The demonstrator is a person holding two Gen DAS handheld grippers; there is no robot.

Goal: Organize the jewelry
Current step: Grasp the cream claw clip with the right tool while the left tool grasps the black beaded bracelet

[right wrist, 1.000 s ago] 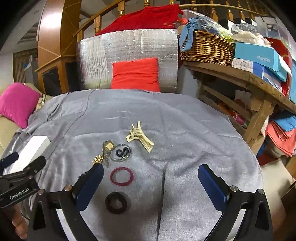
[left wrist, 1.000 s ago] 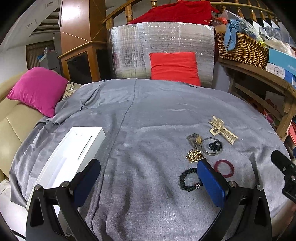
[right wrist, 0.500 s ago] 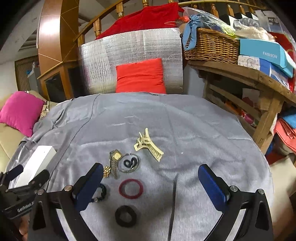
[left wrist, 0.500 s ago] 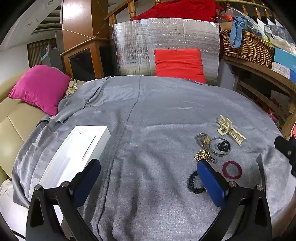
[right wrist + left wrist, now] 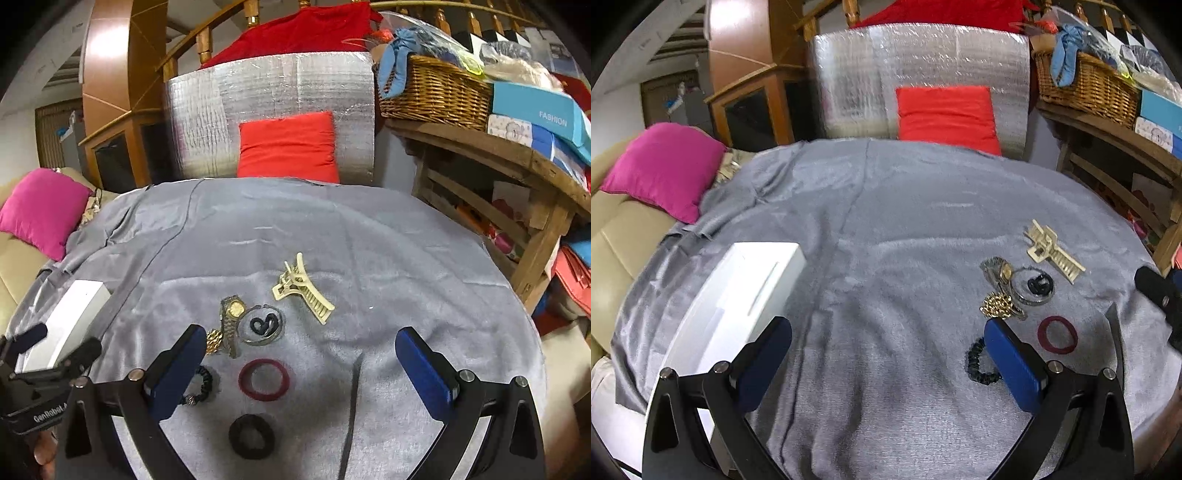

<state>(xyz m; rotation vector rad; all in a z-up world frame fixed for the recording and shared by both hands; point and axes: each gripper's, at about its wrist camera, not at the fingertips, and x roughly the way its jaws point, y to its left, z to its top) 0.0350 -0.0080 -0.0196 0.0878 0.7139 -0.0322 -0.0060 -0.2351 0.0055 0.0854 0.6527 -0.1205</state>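
Observation:
Jewelry lies in a cluster on the grey cloth. A cream hair claw (image 5: 303, 291) (image 5: 1052, 251) lies farthest back. Beside it are a gold watch (image 5: 232, 317) (image 5: 999, 271), a gold chain (image 5: 997, 306), and a clear disc with a dark piece (image 5: 263, 325) (image 5: 1036, 286). Nearer are a dark red ring band (image 5: 264, 379) (image 5: 1057, 334), a black beaded bracelet (image 5: 199, 386) (image 5: 979, 363) and a black scrunchie (image 5: 252, 435). A white box (image 5: 738, 299) (image 5: 66, 325) lies at the left. My left gripper (image 5: 888, 363) and right gripper (image 5: 301, 369) both hover open, holding nothing.
The grey cloth (image 5: 886, 229) covers a round table. A pink cushion (image 5: 665, 166) rests on a beige sofa at the left. A red cushion (image 5: 288, 147) leans on silver foil behind. A wooden shelf (image 5: 480, 147) with a wicker basket (image 5: 436, 92) stands at the right.
Both grippers have drawn back and tilted slightly, so the jewelry sits a little farther up in both views. Nothing on the cloth has moved, and both stay open.

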